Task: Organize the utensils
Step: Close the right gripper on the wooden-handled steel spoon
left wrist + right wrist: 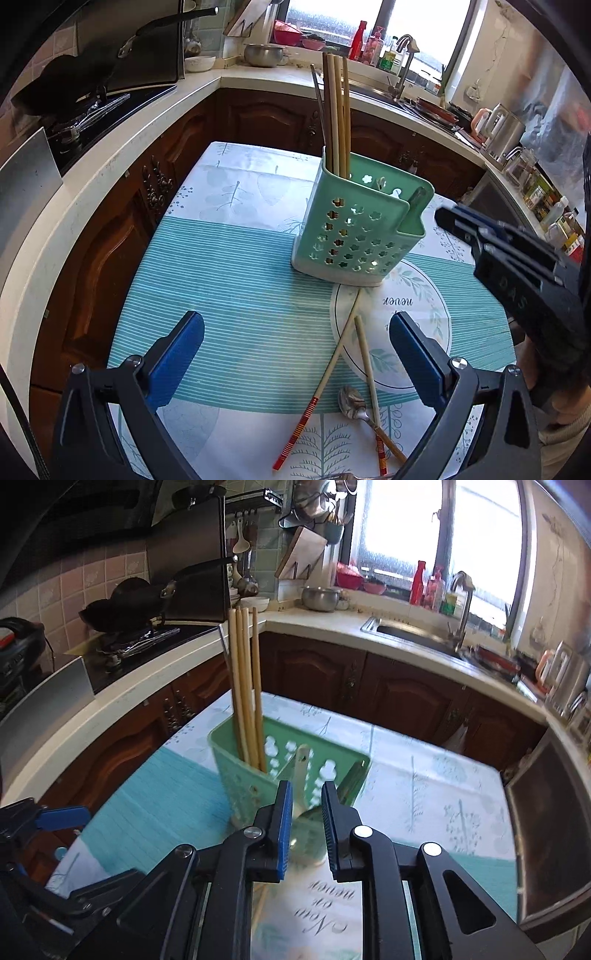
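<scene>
A green perforated utensil holder stands on the table with several wooden chopsticks upright in it. A pale-handled utensil leans in its side pocket. My right gripper is just beside that pocket, jaws a little apart, open, with the utensil's lower part seen in the gap and not pressed. My left gripper is wide open over the cloth. Before it lie two loose chopsticks and a metal spoon.
The table carries a teal striped and leaf-print cloth. Brown cabinets and a white L-shaped counter surround it, with a stove and wok at left and a sink with bottles under the window. Kettles and jars crowd the right counter.
</scene>
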